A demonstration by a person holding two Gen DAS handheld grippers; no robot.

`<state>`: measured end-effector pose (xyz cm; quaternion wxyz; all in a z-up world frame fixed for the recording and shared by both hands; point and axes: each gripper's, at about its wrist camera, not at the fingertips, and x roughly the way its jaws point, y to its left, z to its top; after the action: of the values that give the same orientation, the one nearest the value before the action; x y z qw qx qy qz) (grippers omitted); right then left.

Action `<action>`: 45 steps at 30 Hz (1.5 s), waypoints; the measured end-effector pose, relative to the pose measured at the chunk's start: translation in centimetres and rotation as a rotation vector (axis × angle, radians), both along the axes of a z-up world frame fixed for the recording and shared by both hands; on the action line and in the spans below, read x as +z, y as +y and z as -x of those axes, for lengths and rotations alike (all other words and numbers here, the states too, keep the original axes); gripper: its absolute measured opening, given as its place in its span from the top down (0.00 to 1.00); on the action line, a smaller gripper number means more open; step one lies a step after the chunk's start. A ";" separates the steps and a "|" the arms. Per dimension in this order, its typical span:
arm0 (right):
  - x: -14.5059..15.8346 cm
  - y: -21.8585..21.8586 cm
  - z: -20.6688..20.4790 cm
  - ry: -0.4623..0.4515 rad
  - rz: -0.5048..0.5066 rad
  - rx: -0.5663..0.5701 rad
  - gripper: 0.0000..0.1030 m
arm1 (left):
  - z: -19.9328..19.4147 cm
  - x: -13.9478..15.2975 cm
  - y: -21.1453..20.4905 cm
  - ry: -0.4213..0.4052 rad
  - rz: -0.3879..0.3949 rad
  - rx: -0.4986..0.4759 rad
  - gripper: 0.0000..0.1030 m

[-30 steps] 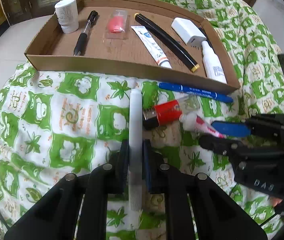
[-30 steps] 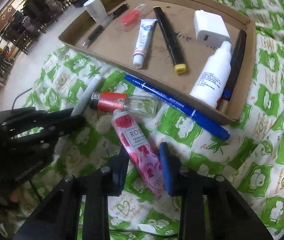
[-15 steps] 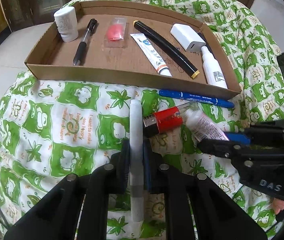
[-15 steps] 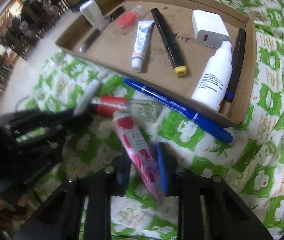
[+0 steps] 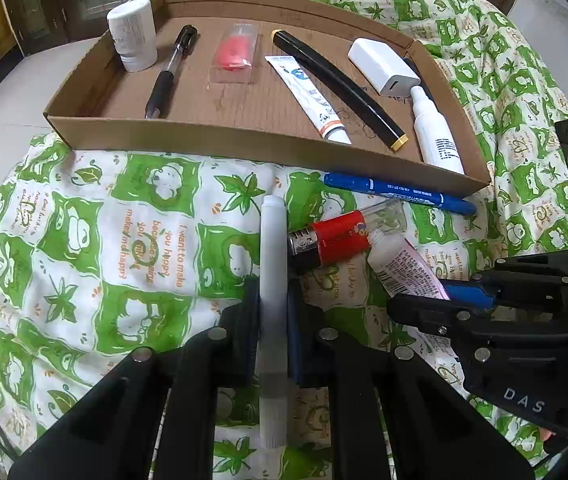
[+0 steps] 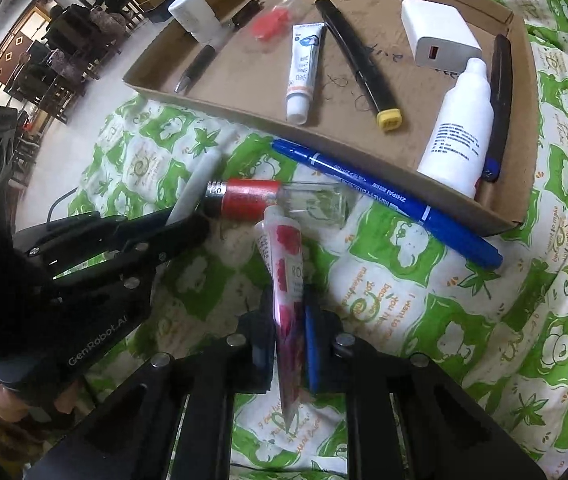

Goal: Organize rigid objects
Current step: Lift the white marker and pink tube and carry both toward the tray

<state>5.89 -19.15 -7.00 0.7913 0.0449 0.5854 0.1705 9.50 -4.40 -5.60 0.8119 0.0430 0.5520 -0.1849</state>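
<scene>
Cardboard tray [image 5: 243, 148] waits beyond; the left gripper [image 5: 272, 312] pinches the white pen [image 5: 272, 264], the right gripper [image 6: 290, 332] the pink tube [image 6: 286, 280], whose soft body could slip and snag the lighter [image 6: 251, 200].

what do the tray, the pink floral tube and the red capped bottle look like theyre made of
Shallow brown tray: matte corrugated cardboard, going by the raw folded edges.
Pink floral hand-cream tube: soft glossy plastic, probably; it flattens to a crimped end between the right tool fingers.
Red-capped clear bottle: see-through glass or hard plastic, cannot tell which.
</scene>
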 end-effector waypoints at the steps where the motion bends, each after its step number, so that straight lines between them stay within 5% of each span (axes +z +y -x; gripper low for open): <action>1: -0.1 0.1 -0.1 -0.004 0.004 0.004 0.89 | 0.0 0.0 0.0 0.003 0.003 0.001 0.90; 10: 1.5 -0.2 0.5 -0.072 -0.050 -0.002 0.89 | 0.7 0.4 0.4 -0.015 0.016 0.012 0.90; 30: 4.7 -3.6 1.2 -0.177 -0.209 -0.103 0.89 | 3.4 3.3 4.1 -0.038 0.197 0.104 0.90; 45: 5.1 -4.7 0.8 -0.179 -0.247 -0.146 0.89 | 3.3 3.7 3.7 -0.077 0.166 0.118 0.90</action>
<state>5.14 -23.86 -1.90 0.8392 0.1689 0.4822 0.1864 6.22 -0.69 -1.91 0.8428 -0.0498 0.5048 -0.1799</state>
